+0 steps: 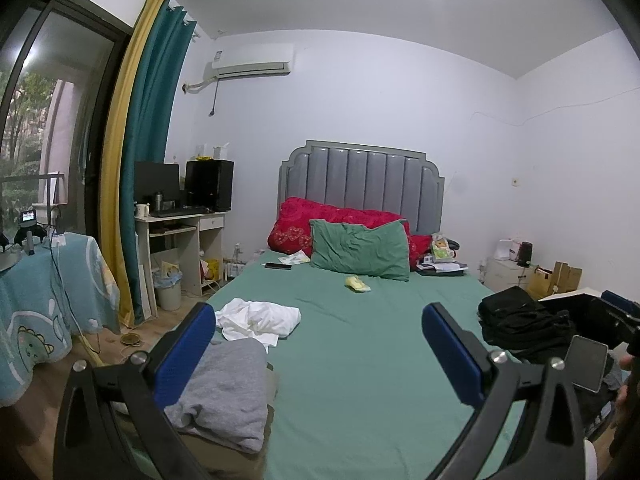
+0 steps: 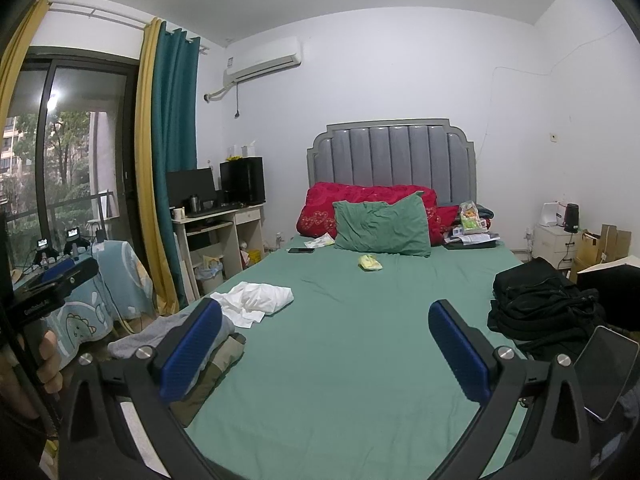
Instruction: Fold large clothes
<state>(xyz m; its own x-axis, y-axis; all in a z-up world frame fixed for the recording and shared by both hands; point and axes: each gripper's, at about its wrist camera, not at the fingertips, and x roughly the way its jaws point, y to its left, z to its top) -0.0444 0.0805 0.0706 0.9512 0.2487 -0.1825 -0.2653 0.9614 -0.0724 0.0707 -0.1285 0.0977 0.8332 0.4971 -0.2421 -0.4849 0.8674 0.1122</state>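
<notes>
Both tongs level over bed (image 1: 352,360), spread wide (empty)

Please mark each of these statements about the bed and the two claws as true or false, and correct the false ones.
1. Both claws are open and hold nothing. True: the left claw and the right claw show spread jaws above the green sheet.
2. The white garment is neatly folded. False: it lies crumpled.
3. A green pillow leans against red bedding. True.
4. The black clothes lie on the left edge of the bed. False: they are on the right edge.
5. A grey garment lies near the left claw's left finger. True.
</notes>
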